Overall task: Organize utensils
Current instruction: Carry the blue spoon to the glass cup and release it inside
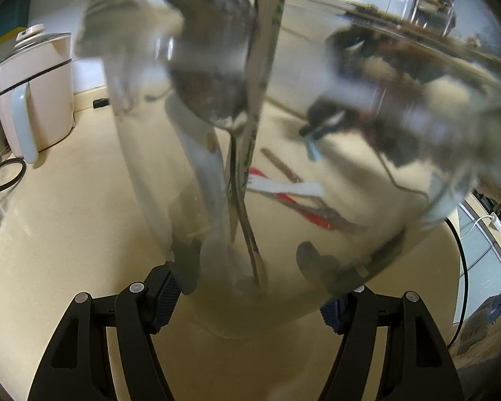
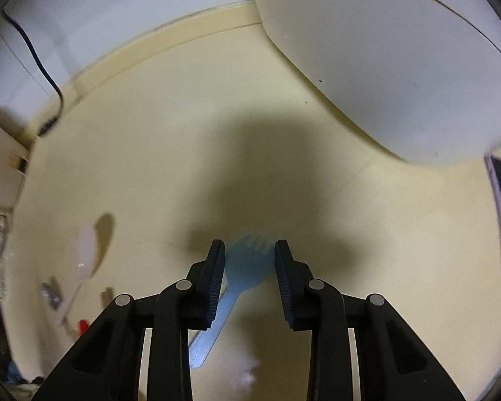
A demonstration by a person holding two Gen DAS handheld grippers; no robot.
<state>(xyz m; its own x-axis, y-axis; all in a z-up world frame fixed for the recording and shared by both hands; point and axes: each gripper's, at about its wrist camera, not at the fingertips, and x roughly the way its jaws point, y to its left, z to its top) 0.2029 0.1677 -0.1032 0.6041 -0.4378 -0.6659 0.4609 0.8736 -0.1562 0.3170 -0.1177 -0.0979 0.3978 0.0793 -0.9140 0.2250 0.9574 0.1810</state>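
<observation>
Cream bench (image 2: pixel 123 153) runs to a white wall at its back edge, with a white kettle (image 1: pixel 33 90) at its left rear and a large white appliance (image 2: pixel 400 60) at its right rear.

Left tongs (image 1: pixel 247 304) are clenched on a clear glass (image 1: pixel 284 153), pads pressed to both sides of its base. It already carries a steel spoon (image 1: pixel 213 67) and a pale stick-like utensil (image 1: pixel 264 77). Through its wall, red-and-white utensils (image 1: pixel 284 193) show lying on the bench beyond.

Right tongs (image 2: pixel 249 280) point steeply down over a blue fork (image 2: pixel 243 267), which lies flat on the bench toward its front edge. The jaws straddle the head and neck; the pads do not yet appear to press it, so the grip reads as released.

Assessment: the step in hand is the fork pickup. Advise lowering until the pads flank the neck, closing squarely, and lifting straight. A thin flat handle may slip or pivot. The glass should be held steady and upright to receive it.
</observation>
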